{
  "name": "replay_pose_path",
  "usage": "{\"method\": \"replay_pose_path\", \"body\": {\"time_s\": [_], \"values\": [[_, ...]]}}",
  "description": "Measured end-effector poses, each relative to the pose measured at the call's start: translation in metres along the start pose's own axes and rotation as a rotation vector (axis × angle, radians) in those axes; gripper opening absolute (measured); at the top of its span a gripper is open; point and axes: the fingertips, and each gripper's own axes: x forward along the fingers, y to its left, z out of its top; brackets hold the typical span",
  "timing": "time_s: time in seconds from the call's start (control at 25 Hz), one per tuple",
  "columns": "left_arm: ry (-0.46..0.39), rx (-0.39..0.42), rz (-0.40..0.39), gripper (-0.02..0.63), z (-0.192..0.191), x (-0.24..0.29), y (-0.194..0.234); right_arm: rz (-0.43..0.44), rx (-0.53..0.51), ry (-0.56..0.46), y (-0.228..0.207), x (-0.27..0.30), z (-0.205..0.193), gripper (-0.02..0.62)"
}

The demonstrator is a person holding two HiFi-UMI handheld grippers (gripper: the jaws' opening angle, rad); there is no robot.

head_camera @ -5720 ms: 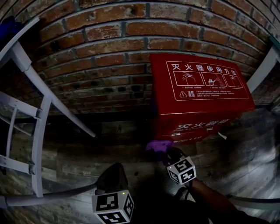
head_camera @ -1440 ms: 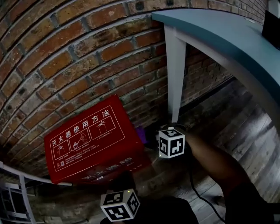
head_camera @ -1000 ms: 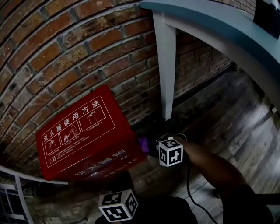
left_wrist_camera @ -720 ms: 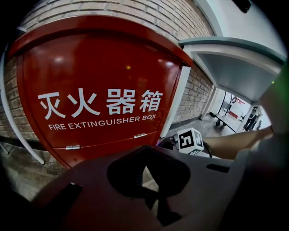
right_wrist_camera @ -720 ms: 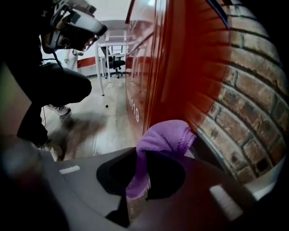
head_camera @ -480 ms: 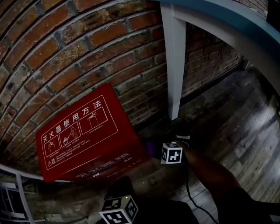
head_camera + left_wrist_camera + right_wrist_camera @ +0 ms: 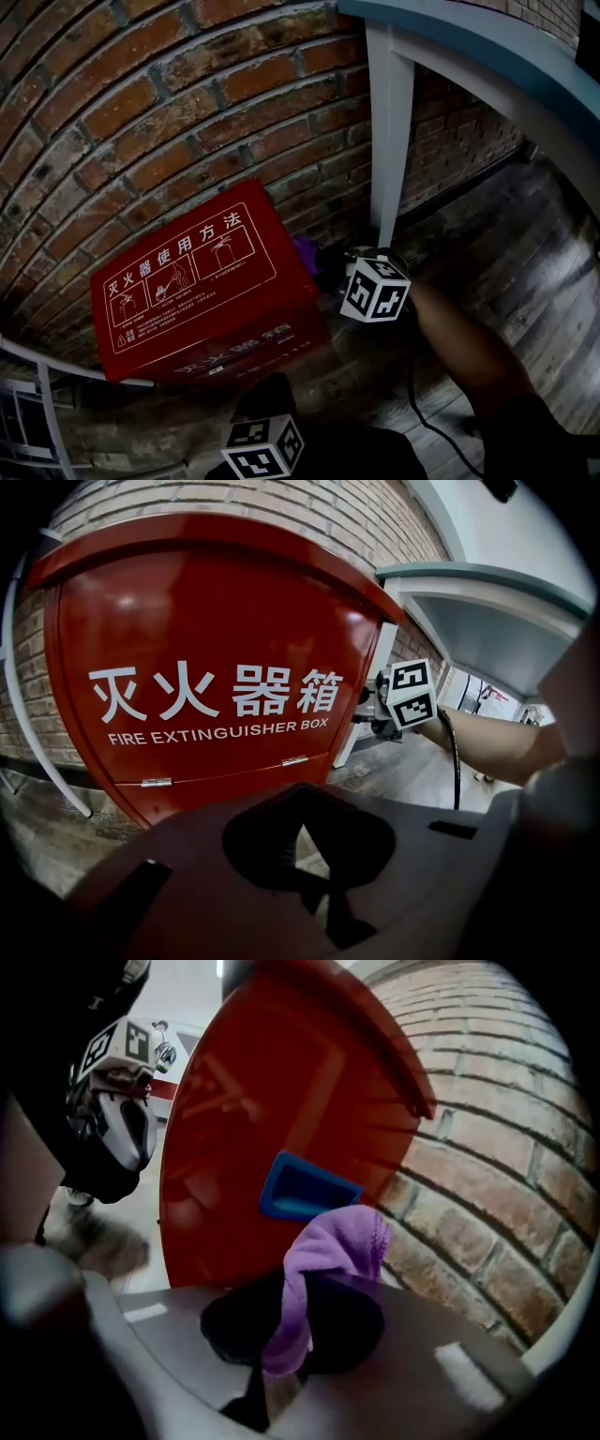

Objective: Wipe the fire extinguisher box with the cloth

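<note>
Box [image 7: 197, 281] on floor against brick wall [image 7: 141, 103]. Door shut, contents unseen.

Right gripper [image 7: 281, 1335] clamped on purple cloth [image 7: 333, 1246]. Cloth bunch sticks past tips at box's right side face, just by blue recess [image 7: 305, 1188]. Contact with face unclear.

Left gripper [image 7: 314, 878] closed, empty, hangs before box front, apart from it.

Risks:
- Pinch looks thin, so hard rub may drag cloth out of jaws.
- Cloth edge may catch in recess.
- Box unbraced, so sideways push may slide it along wall.
</note>
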Motion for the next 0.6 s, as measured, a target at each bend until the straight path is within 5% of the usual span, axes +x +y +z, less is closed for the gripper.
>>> {"method": "replay_pose_path", "body": {"time_s": [0.24, 0.48, 0.6], "values": [[-0.04, -0.043, -0.026, 0.006, 0.001, -0.022, 0.01, -0.252, 0.279, 0.004, 0.0, -0.049, -0.014, 0.046], [-0.079, -0.07, -0.068, 0.006, 0.0, -0.066, 0.042, -0.463, 0.641, -0.011, 0.074, -0.109, -0.004, 0.048], [-0.11, -0.081, -0.076, 0.006, 0.001, -0.095, 0.07, -0.485, 0.709, -0.029, 0.116, -0.112, 0.034, 0.048]]}}
